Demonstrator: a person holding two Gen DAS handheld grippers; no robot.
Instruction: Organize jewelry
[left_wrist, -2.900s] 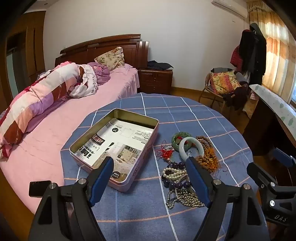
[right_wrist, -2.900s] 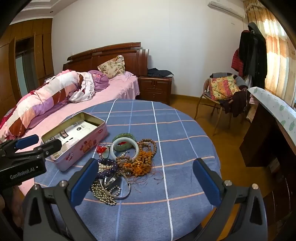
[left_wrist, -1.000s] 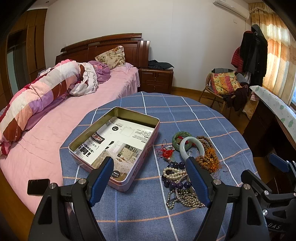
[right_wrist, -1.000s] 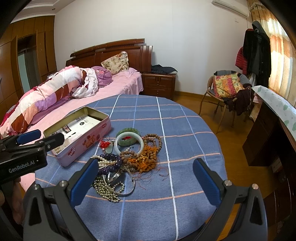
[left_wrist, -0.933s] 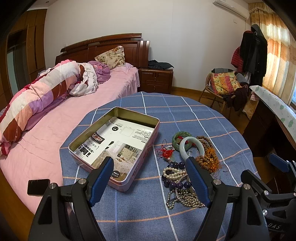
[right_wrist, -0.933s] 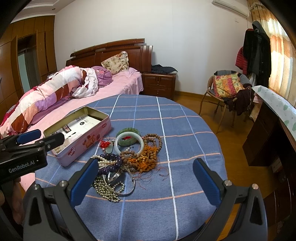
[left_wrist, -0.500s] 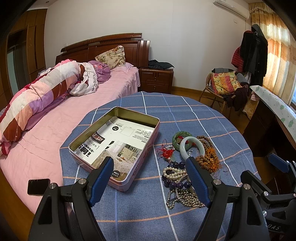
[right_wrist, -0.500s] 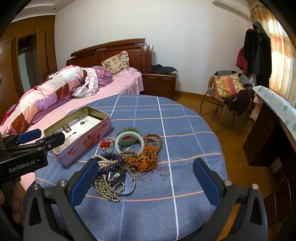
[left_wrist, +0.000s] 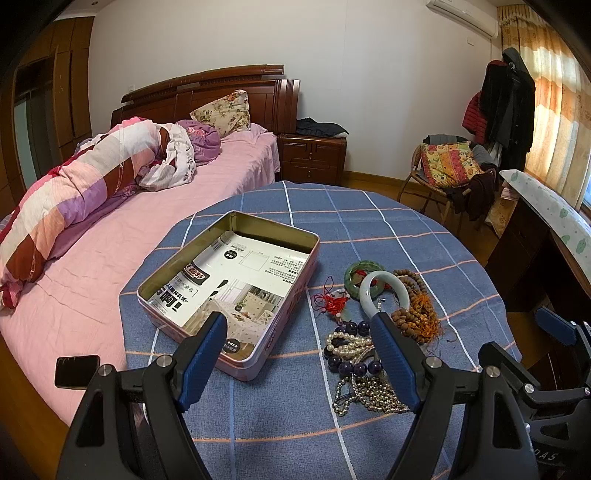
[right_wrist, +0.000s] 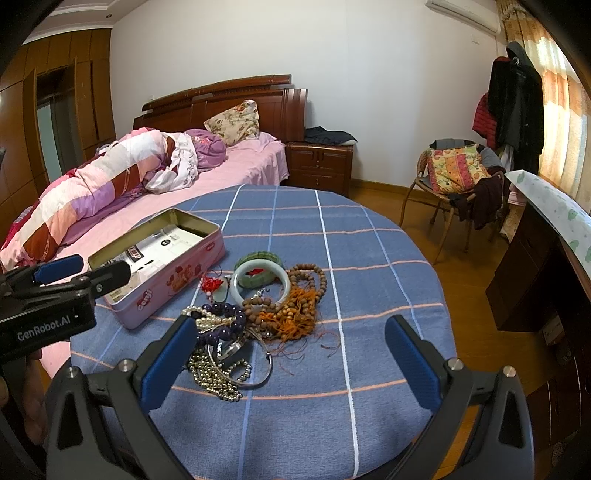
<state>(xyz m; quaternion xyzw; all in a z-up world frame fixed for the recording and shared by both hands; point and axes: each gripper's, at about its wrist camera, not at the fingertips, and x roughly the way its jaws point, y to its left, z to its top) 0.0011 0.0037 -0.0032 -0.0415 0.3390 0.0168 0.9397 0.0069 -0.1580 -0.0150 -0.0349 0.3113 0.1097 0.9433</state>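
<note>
Nothing is gripped: the left hand-held gripper (left_wrist: 299, 328) and right hand-held gripper (right_wrist: 291, 334) are held agape; the white bangle (right_wrist: 260, 281) is likely to be picked for the tin (left_wrist: 314, 242).

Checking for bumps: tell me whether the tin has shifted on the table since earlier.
No. The tin sits on the same tablecloth stripes.

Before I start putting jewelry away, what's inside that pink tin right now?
The pink tin holds only a printed paper sheet lining its bottom; no jewelry is in it. The left gripper's finger covers its near corner, and anything beneath the sheet is hidden.
</note>
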